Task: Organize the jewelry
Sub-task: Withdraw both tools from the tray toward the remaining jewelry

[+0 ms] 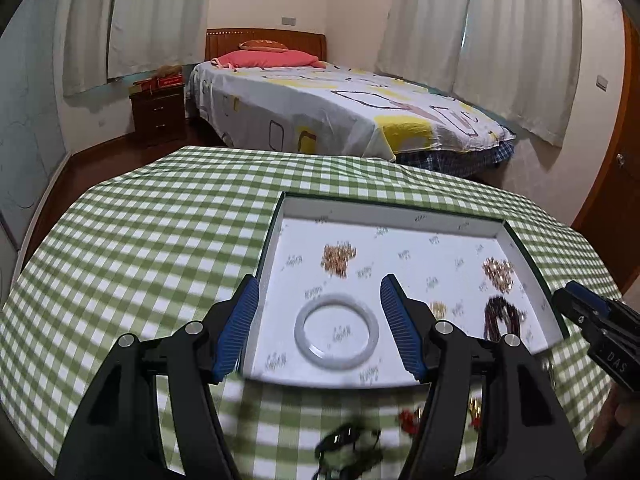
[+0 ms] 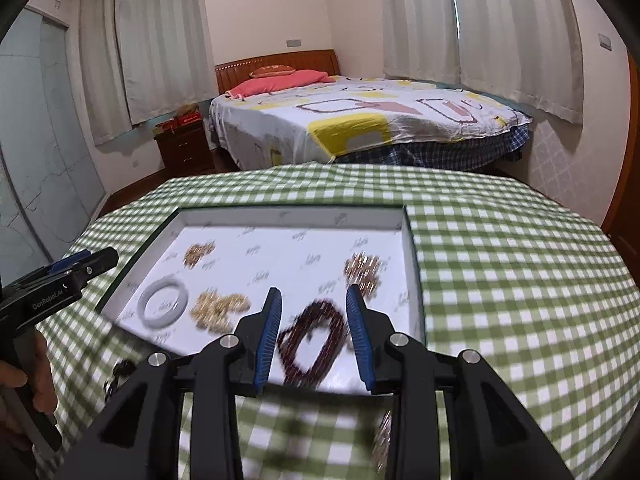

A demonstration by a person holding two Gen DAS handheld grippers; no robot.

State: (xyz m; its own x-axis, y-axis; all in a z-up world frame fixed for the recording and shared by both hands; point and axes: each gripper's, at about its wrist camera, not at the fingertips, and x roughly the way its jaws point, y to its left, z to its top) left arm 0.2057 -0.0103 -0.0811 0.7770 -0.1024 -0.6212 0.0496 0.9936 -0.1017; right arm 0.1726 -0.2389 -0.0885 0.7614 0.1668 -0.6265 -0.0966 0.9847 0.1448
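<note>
Left gripper point(image 1: 320, 320): jaws wide, empty, above the pale bangle point(image 1: 337, 334) in the white tray point(image 1: 384, 210). Right gripper point(image 2: 314, 332): jaws wide, empty, over the dark bead bracelet point(image 2: 312, 340), also in the tray. Loose pieces point(image 1: 352, 446) sit on the worktop point(image 1: 140, 240) near the tray's front edge. Risk: blurred frames suggest fast motion; a low pass could snag beads or shove the tray.

One white tray point(image 2: 208, 216) lies ahead of the grippers. It holds one pale bangle point(image 2: 163, 306), one dark beaded bracelet point(image 2: 314, 338) and three gold chain heaps point(image 2: 218, 308). Nearer than the tray, a few blurred pieces point(image 1: 348, 446) lie on the cloth; their number is unclear.
</note>
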